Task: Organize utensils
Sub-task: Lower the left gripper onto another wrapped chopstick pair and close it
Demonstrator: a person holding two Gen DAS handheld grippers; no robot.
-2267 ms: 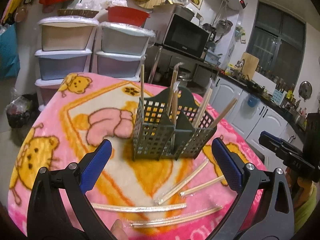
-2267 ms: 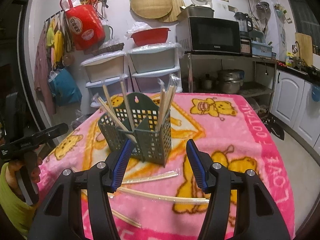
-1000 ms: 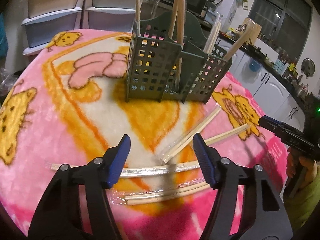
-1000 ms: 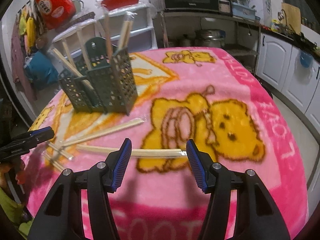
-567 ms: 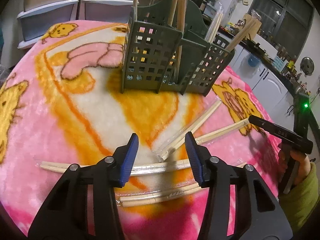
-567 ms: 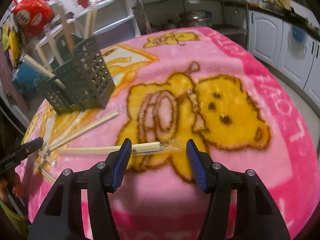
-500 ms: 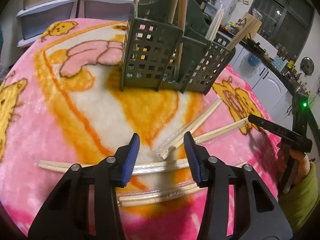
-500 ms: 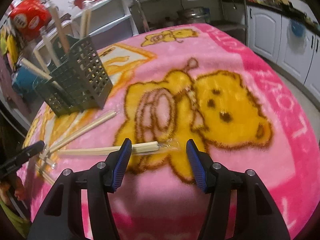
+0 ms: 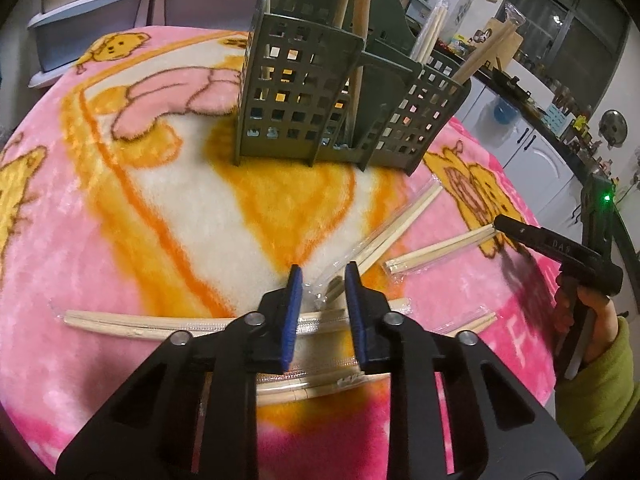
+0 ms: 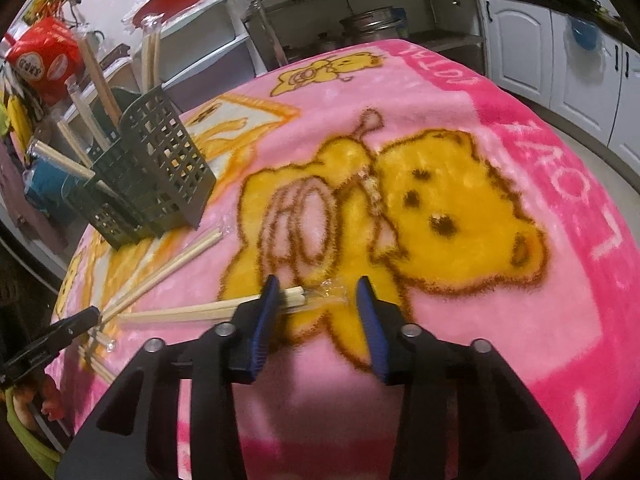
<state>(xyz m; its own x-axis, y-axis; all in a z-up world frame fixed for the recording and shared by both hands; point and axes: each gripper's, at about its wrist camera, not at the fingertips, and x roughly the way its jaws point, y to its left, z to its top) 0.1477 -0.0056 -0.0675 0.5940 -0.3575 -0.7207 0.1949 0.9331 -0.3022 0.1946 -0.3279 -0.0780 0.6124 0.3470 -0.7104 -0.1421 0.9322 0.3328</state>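
Observation:
A dark green slotted caddy [image 9: 320, 92] [image 10: 156, 176] stands on the pink bear blanket [image 9: 120, 200] and holds several upright chopsticks. Wrapped chopstick pairs lie loose in front of it. My left gripper [image 9: 324, 270] hangs low over the near end of a diagonal wrapped pair [image 9: 384, 236]. Its jaws are closing, with the wrapper end between the pads and a gap on each side. My right gripper [image 10: 318, 280] is closing around the tip of another wrapped pair [image 10: 192, 314], whose stick runs out under the left finger [image 10: 268, 308]. Neither grip is tight.
Two more wrapped pairs [image 9: 180, 322] [image 9: 312, 390] lie across the blanket's near edge under my left gripper. A hand in a green sleeve [image 9: 592, 360] holds the right gripper at the table's right. Storage drawers [image 9: 100, 4] and white kitchen cabinets [image 10: 520, 40] stand beyond the round table.
Both pairs of jaws have narrowed. The left gripper has edged in over the diagonal pair's near end. The right gripper has rolled and sunk until the chopstick tip lies between its pads.

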